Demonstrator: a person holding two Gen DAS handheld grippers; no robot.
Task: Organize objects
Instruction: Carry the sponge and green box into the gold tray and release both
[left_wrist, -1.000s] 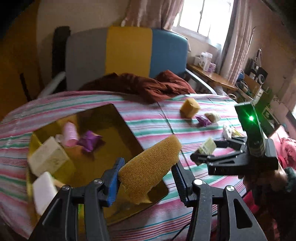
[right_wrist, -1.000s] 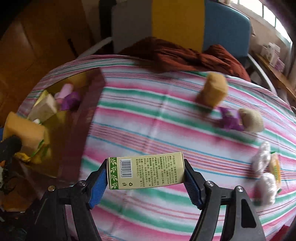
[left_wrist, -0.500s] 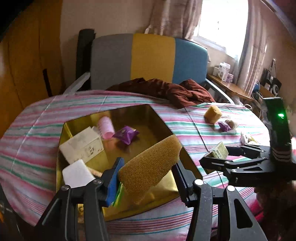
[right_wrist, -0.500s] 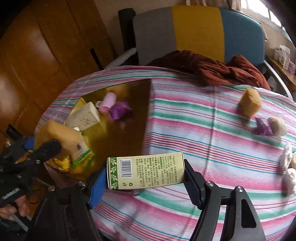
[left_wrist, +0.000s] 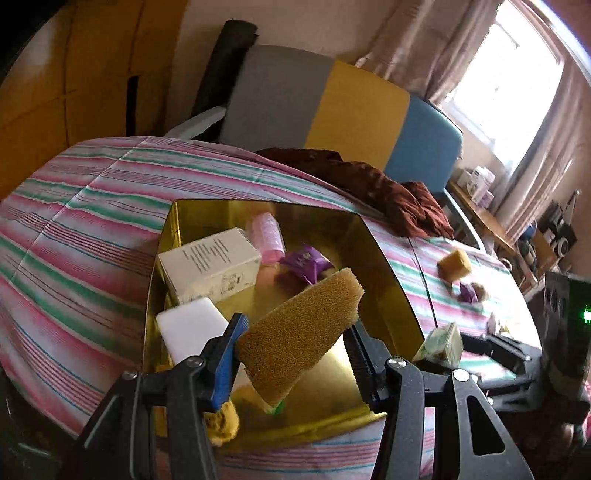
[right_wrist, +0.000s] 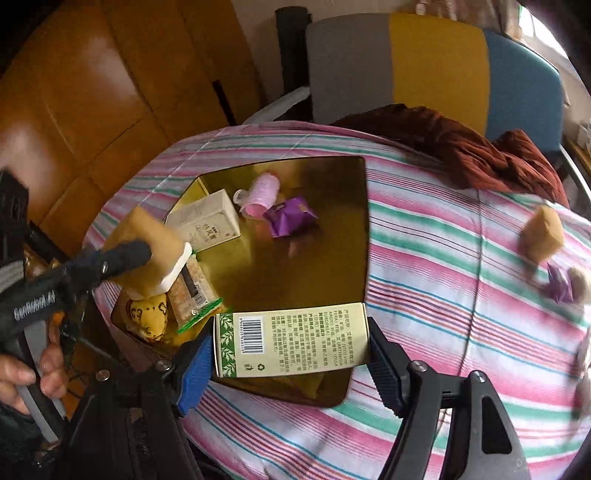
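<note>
Left gripper (left_wrist: 291, 350) clamps a sponge (left_wrist: 299, 332); only the right view shows right gripper (right_wrist: 291, 354) clamping a green-printed carton (right_wrist: 291, 339), gold tray (right_wrist: 332, 236) at twelve o'clock.

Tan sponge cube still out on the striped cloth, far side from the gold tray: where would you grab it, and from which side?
Grip the tan sponge cube across two opposite flat side faces, coming from above. It sits alone on the striped cloth, with the purple wrapper apart below it, so its sides look clear. It is soft foam, so a light squeeze should hold. Both hand-held grippers are full now.

gold tray (left_wrist: 384, 258), pink-and-green striped tablecloth (left_wrist: 92, 236), tan sponge (left_wrist: 299, 332)
</note>
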